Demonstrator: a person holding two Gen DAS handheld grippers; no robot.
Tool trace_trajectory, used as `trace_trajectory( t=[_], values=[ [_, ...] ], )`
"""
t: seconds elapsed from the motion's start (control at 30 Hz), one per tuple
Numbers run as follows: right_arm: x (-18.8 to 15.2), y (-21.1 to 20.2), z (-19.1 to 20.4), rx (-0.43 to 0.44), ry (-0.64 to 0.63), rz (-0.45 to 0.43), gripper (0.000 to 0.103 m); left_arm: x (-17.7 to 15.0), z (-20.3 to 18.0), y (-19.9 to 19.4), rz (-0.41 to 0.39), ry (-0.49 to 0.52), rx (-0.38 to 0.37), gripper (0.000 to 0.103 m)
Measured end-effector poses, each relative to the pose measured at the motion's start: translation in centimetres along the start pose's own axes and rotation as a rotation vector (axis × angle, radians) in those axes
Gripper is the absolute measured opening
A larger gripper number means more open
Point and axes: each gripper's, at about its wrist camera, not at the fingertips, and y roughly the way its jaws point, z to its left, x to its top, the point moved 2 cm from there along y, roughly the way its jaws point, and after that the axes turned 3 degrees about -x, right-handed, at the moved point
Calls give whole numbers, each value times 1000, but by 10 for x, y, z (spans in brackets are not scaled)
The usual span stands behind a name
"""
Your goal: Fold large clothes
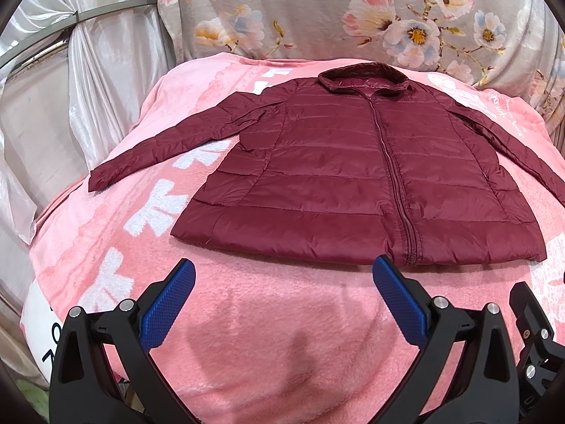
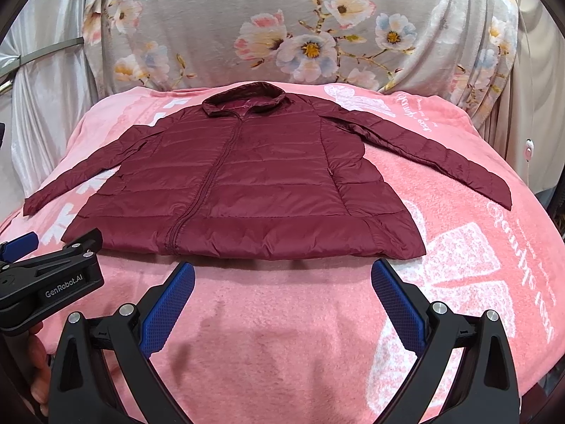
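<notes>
You are holding the left gripper [image 1: 284, 272] just before the hem of the jacket [image 1: 353, 176], a little to the left of its zipper [image 1: 388, 162]; its jaws are standing wide apart and are pinching nothing. The dark red jacket is lying flat and zipped on the pink blanket [image 1: 265, 335], front side up, with the collar [image 1: 360, 79] pointing away from you. Its left sleeve [image 1: 169, 145] is stretching out to the left of the jacket body, and the right sleeve [image 2: 430, 155] is stretching out to the right. You are holding the right gripper [image 2: 282, 272] also just before the hem, a little to the right of the zipper, jaws spread and empty. Behind the jacket a flowered cloth [image 2: 282, 17] is hanging.
</notes>
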Motion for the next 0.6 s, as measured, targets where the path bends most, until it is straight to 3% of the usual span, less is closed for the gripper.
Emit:
trace_trajectory(
  t=[0.6],
  values=[
    [1, -2, -2, 18, -4, 0, 98, 2, 7, -5, 1, -16, 14, 98]
  ],
)
